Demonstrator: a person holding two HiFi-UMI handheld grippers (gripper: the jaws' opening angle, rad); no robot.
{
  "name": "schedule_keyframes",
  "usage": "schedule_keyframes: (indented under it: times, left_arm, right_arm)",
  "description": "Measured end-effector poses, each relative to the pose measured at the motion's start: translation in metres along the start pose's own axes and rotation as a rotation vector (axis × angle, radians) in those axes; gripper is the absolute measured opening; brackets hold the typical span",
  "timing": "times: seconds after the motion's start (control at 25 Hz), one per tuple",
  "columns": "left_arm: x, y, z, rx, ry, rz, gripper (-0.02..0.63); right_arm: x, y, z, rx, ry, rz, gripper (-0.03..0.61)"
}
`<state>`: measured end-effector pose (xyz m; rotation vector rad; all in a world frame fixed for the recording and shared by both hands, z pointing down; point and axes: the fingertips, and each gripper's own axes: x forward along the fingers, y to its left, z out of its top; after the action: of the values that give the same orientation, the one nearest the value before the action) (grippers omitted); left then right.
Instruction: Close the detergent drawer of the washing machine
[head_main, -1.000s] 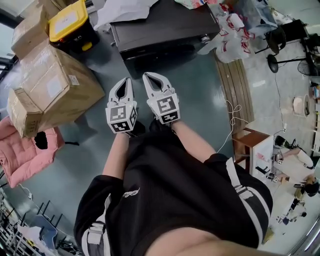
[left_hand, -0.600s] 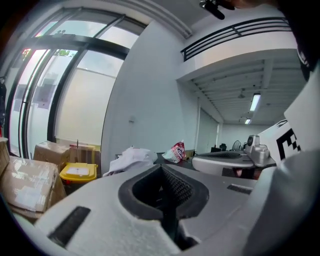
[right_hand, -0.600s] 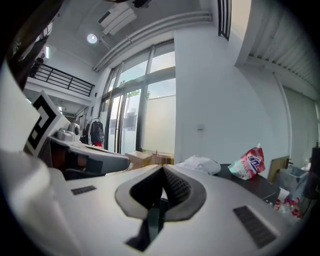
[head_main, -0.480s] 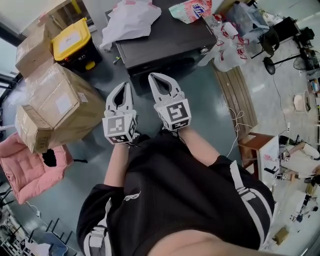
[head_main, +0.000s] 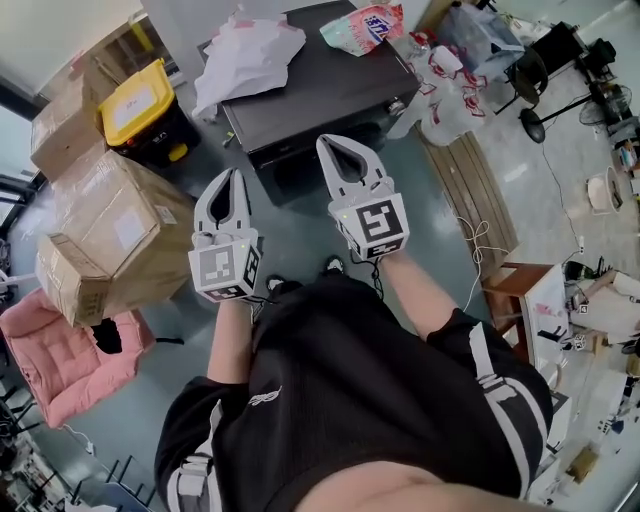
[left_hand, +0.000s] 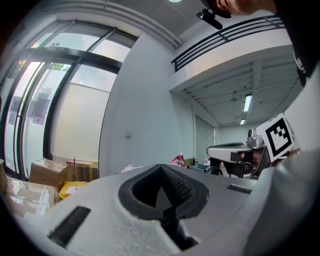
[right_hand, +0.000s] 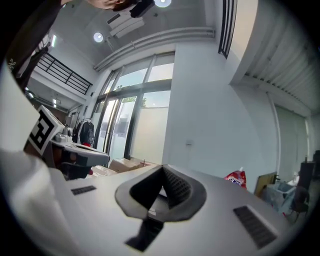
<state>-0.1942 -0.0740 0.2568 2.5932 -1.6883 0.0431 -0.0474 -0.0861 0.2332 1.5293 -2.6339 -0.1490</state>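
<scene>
Left gripper and right gripper are held with jaws together, empty, short of the washing machine. Detergent drawer is not seen, so progress cannot be judged.

- The left gripper was held out in front of the person and pointed level. Its two jaws were shut tight, with nothing between them.
- The right gripper was just beside it, a little apart. It pointed the same way, and its jaws were pressed together and empty too.
- The bare left arm and right arm both reached forward from the body.
</scene>
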Motion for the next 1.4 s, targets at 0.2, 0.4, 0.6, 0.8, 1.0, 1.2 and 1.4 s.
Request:
schedule_keyframes:
  times: [0.2, 0.4, 0.6, 0.8, 1.0, 1.2, 1.4]
  left_arm:
    - [-0.005, -0.005, 0.03, 0.006, -0.055, -0.004, 0.005]
    - [-0.001, -0.017, 0.046, 0.034, -0.08, -0.019, 0.005]
    - [0.001, -0.017, 0.048, 0.034, -0.081, -0.003, 0.005]
    - [0.006, -0.021, 0.042, 0.019, -0.068, -0.013, 0.005]
    - [0.009, -0.023, 0.044, 0.03, -0.075, -0.018, 0.005]
    - [0.01, -0.023, 0.042, 0.03, -0.072, -0.015, 0.005]
    - [0.012, -0.027, 0.042, 0.032, -0.068, -0.021, 0.005]
  right_arm:
    - [-0.014, -0.014, 0.014, -0.013, -0.012, -0.023, 0.005]
    - [-0.019, -0.018, 0.026, -0.029, -0.038, -0.018, 0.005]
    - [-0.016, -0.02, 0.028, -0.018, -0.037, -0.014, 0.005]
    - [-0.014, -0.02, 0.024, -0.017, -0.037, -0.014, 0.005]
    - [-0.013, -0.02, 0.025, -0.024, -0.037, -0.019, 0.005]
    - [-0.014, -0.022, 0.026, -0.021, -0.045, -0.019, 0.005]
    - [-0.015, -0.027, 0.026, -0.026, -0.042, -0.028, 0.005]
